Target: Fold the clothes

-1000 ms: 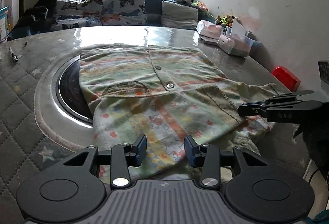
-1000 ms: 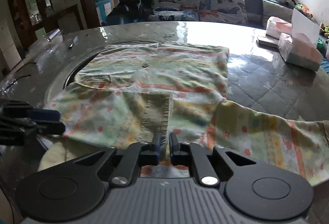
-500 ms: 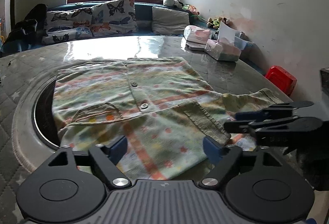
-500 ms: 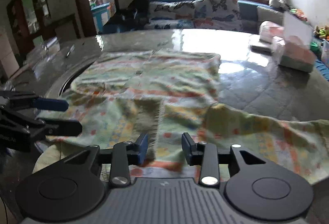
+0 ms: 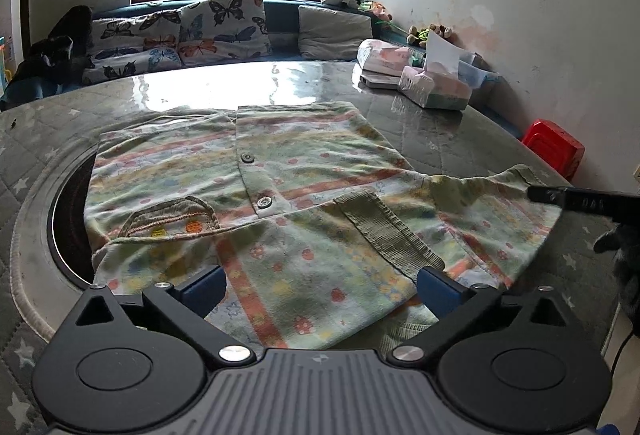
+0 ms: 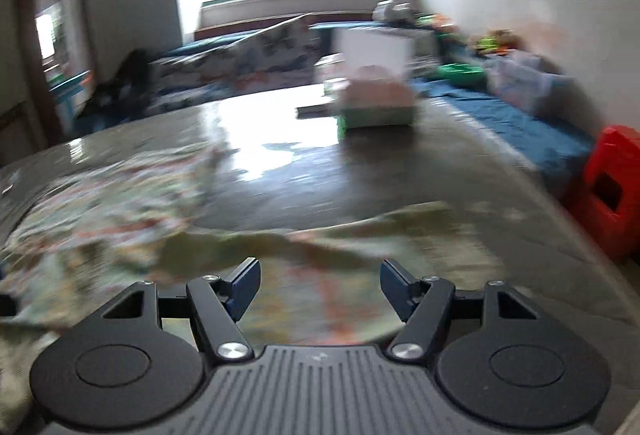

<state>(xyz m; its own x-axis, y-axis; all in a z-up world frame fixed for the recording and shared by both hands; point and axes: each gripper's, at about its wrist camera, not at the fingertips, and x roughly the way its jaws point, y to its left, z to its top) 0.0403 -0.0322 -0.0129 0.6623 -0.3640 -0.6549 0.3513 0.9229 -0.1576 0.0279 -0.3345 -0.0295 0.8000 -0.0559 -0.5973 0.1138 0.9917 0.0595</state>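
Observation:
A green patterned button shirt (image 5: 280, 203) lies flat on the grey quilted table (image 5: 460, 139), one sleeve folded across its front with the ribbed cuff (image 5: 388, 231) on top. My left gripper (image 5: 320, 287) is open and empty just above the shirt's near hem. My right gripper (image 6: 318, 285) is open and empty over the other sleeve (image 6: 340, 247), which lies spread to the right; that view is motion-blurred. The right gripper's fingers (image 5: 576, 197) show at the right edge of the left wrist view.
Tissue boxes (image 5: 436, 87) and a pink pack (image 5: 384, 55) sit at the table's far right. A red stool (image 5: 554, 149) stands beside the table by the wall. A dark round recess (image 5: 68, 219) lies under the shirt's left side. A cushioned bench (image 5: 180, 31) runs behind.
Both grippers opened wide; the right let go of the folded sleeve's cuff. The right gripper swung right, over the spread sleeve. The left gripper shifted slightly right along the hem.

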